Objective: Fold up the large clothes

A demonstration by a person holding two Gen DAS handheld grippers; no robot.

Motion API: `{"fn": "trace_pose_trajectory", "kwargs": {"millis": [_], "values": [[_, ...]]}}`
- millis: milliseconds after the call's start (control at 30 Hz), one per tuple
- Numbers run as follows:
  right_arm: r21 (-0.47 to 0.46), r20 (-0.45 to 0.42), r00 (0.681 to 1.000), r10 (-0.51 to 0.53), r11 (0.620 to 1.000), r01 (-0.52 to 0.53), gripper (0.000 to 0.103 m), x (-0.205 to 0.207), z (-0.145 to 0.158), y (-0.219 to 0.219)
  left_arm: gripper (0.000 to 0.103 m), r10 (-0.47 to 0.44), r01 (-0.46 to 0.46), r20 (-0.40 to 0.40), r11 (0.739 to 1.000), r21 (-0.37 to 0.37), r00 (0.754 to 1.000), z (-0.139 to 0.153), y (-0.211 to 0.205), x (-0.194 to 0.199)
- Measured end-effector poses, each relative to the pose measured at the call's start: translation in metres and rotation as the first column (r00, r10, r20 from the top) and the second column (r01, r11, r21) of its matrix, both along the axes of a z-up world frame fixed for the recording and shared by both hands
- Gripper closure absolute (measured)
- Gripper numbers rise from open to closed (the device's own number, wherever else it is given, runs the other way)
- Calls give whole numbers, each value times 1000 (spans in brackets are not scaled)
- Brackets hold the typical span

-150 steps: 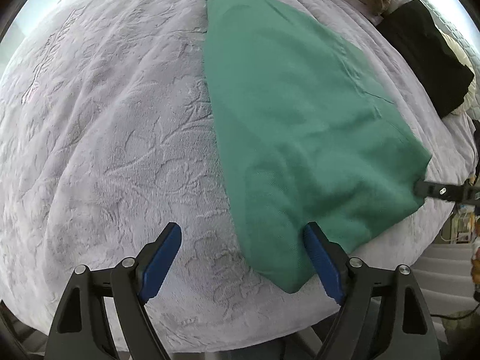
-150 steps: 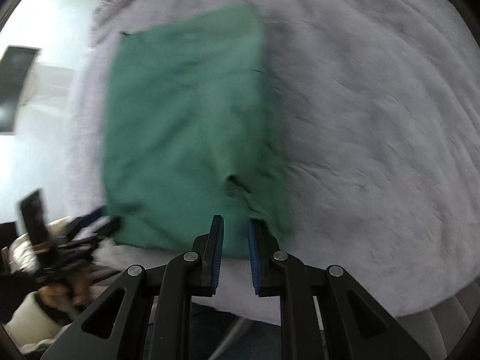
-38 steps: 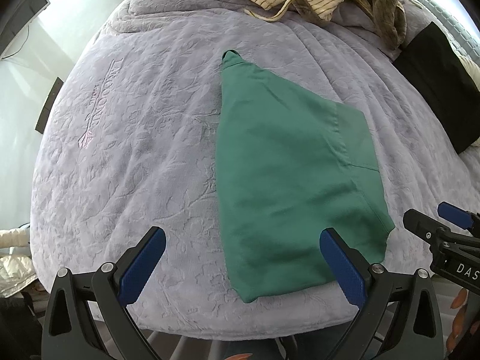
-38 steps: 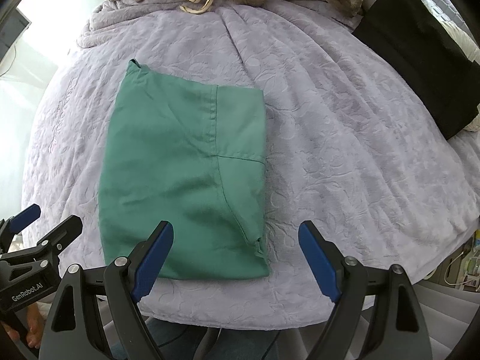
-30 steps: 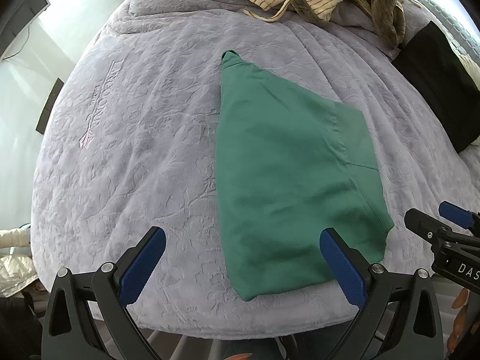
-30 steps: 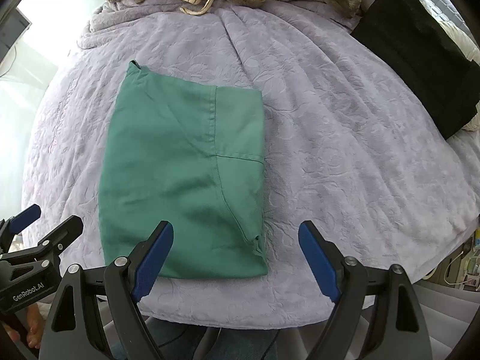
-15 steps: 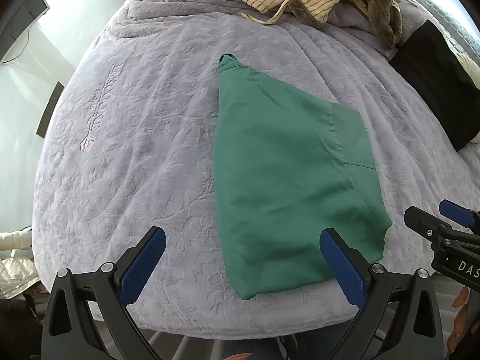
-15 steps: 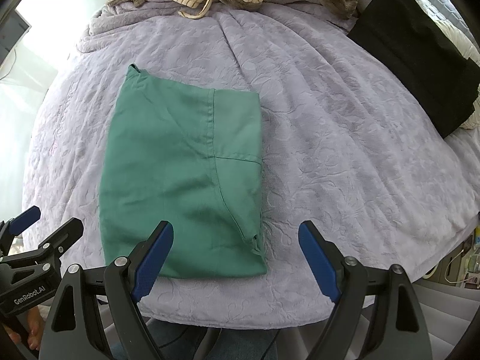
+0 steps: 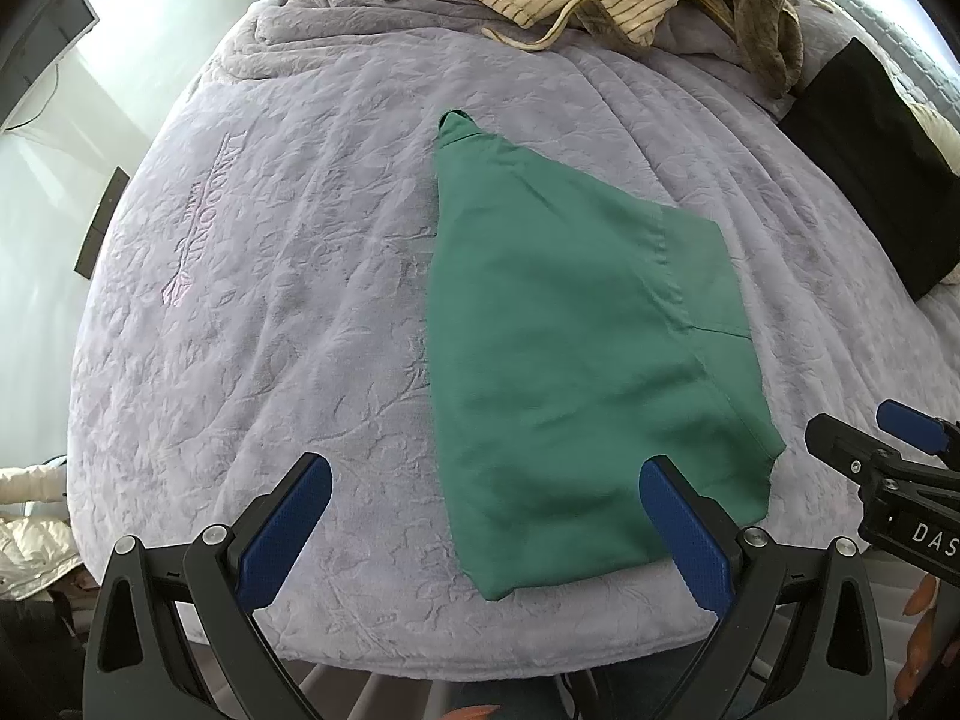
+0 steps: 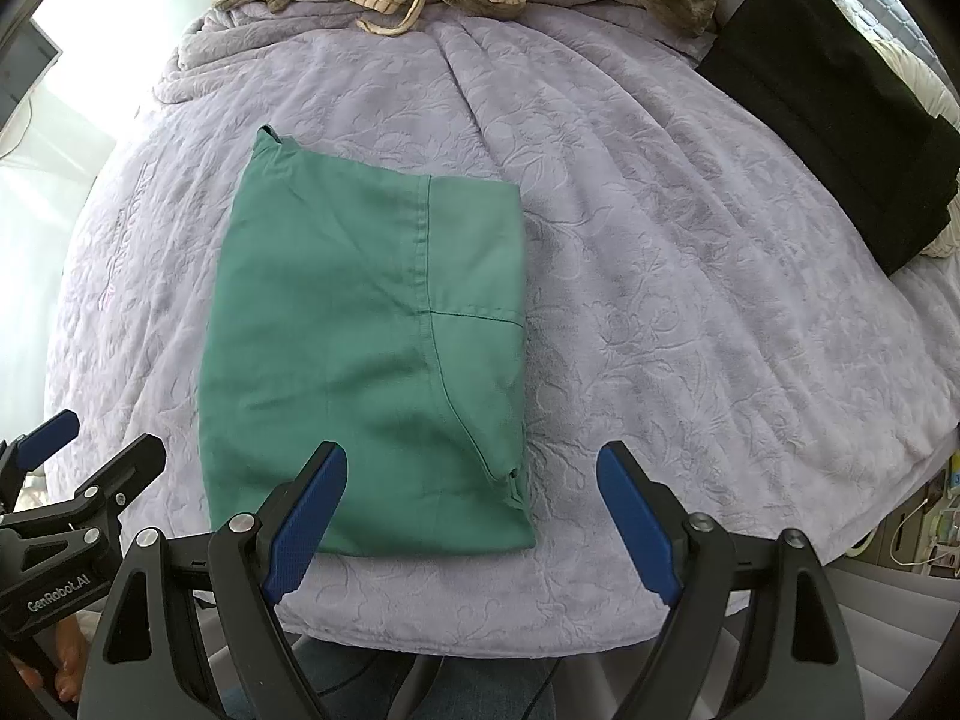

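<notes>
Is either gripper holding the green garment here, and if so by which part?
Nothing is held. The left gripper and right gripper hang open above the folded green garment, which lies free on the bed.

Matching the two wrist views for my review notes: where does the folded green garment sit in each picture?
Left wrist view: the folded green garment lies right of centre on the lavender bedspread, its near edge behind the left claw's right finger.
Right wrist view: the garment lies left of centre, its near edge behind the right claw's left finger.
Shared landmark: the black folded cloth at the upper right in both.
</notes>
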State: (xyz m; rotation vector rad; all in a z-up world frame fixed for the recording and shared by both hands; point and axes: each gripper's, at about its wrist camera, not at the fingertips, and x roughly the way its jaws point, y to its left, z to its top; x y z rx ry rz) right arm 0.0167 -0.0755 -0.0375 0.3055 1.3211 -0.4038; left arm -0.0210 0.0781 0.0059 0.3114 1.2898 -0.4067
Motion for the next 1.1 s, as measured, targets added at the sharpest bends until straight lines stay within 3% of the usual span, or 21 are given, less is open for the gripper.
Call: {"fn": "trace_pose_trajectory", "kwargs": {"millis": [1100], "values": [[9, -14, 1000, 18, 1000, -18, 16, 9, -7, 4, 0, 7, -7, 14, 1000, 18, 1000, -4, 1, 6]]}}
